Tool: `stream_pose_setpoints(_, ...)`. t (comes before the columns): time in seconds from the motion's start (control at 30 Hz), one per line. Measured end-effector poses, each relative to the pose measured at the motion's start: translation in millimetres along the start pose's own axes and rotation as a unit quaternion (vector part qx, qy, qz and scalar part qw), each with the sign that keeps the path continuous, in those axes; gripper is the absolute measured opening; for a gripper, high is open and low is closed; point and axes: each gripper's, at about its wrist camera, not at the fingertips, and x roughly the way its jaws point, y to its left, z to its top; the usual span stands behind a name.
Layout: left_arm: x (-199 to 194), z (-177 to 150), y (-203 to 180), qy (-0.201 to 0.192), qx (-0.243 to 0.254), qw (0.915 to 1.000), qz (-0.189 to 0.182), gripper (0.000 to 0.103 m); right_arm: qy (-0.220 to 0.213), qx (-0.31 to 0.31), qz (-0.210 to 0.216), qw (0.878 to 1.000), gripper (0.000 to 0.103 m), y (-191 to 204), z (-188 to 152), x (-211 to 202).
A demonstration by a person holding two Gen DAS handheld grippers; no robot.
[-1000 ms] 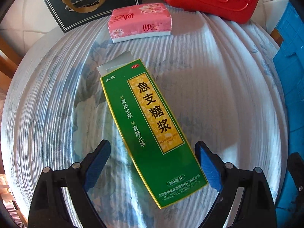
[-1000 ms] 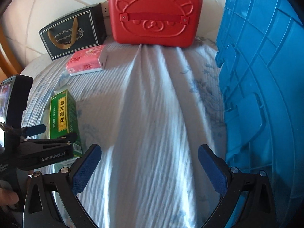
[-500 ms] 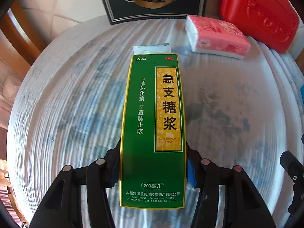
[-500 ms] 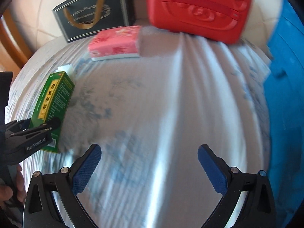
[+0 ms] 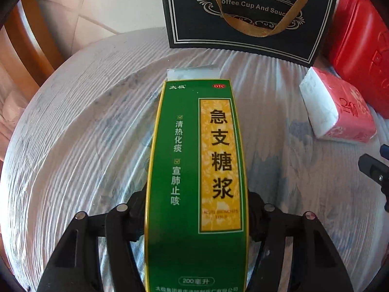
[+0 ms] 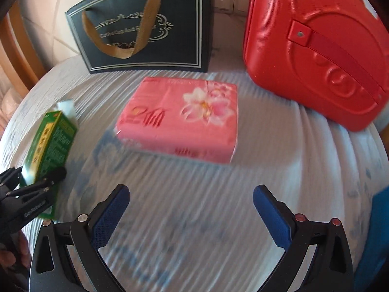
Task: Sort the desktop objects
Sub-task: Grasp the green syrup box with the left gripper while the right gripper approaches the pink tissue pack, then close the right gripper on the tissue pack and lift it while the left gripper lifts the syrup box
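A green and yellow medicine box (image 5: 197, 170) lies lengthwise between my left gripper's (image 5: 197, 209) jaws, which are shut on its sides near its lower end. The box also shows at the left of the right wrist view (image 6: 51, 143), held by the left gripper. A pink tissue pack (image 6: 180, 119) lies on the table cloth ahead of my right gripper (image 6: 190, 206), which is open and empty a short way in front of the pack. The pack also shows at the right of the left wrist view (image 5: 340, 112).
A dark paper gift bag (image 6: 145, 24) stands at the back of the round table, and a red bear-faced case (image 6: 316, 48) at the back right. A blue crate edge (image 6: 379, 231) shows at the far right. A wooden chair (image 5: 26, 43) is left of the table.
My left gripper closed on the medicine box, which now lies straight between its jaws. My right gripper swung left from the blue crate and came close to the pink tissue pack.
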Motion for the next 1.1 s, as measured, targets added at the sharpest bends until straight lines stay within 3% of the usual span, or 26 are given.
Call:
stream_pose_setpoints(0.1,3.2,-4.2,10.8,-0.008,-0.026,0.9995,-0.017,0.075,-0.006,-0.004,0.011,1.000,0.103,-4.4,14.0,15.2)
stream_pose_setpoints(0.23,2.1,-8.6,10.7,-0.020,-0.020,0.9996,-0.002,0.076,-0.008,-0.016,0.062,0.998,0.103,12.4,20.4,23.0)
stream_pose_setpoints(0.27,4.4,-5.7,12.9,-0.017,-0.020,0.9997,-0.003,0.075,-0.007,-0.025,0.080,0.996,0.103,20.3,18.7,21.5)
stream_pose_setpoints(0.33,2.4,-4.8,14.7,-0.011,-0.021,0.9997,-0.012,0.058,0.001,-0.045,0.137,0.990,0.103,40.3,13.2,16.9)
stream_pose_setpoints(0.37,1.0,-4.6,15.2,-0.009,-0.020,0.9997,-0.011,0.055,0.004,-0.058,0.152,0.987,0.103,49.4,10.0,14.0)
stream_pose_setpoints(0.57,3.7,-0.8,21.8,-0.010,-0.022,0.9997,-0.004,0.055,-0.029,-0.088,0.053,0.994,0.103,58.0,10.5,-3.9)
stream_pose_setpoints(0.77,11.0,13.5,18.4,-0.024,-0.010,0.9997,0.000,0.055,-0.042,-0.068,0.018,0.997,0.103,32.3,30.2,6.7)
stream_pose_setpoints(0.87,13.9,18.6,16.5,-0.035,-0.009,0.9994,0.003,0.055,-0.059,-0.078,0.024,0.995,0.103,22.3,38.9,14.1)
stream_pose_setpoints(0.97,15.7,20.1,18.2,-0.043,-0.017,0.9989,0.006,0.063,-0.067,-0.096,0.047,0.992,0.103,23.5,48.0,34.2)
stream_pose_setpoints(1.1,15.4,21.1,16.1,-0.046,-0.009,0.9989,0.007,0.063,-0.078,-0.095,0.074,0.990,0.103,22.9,49.2,48.4)
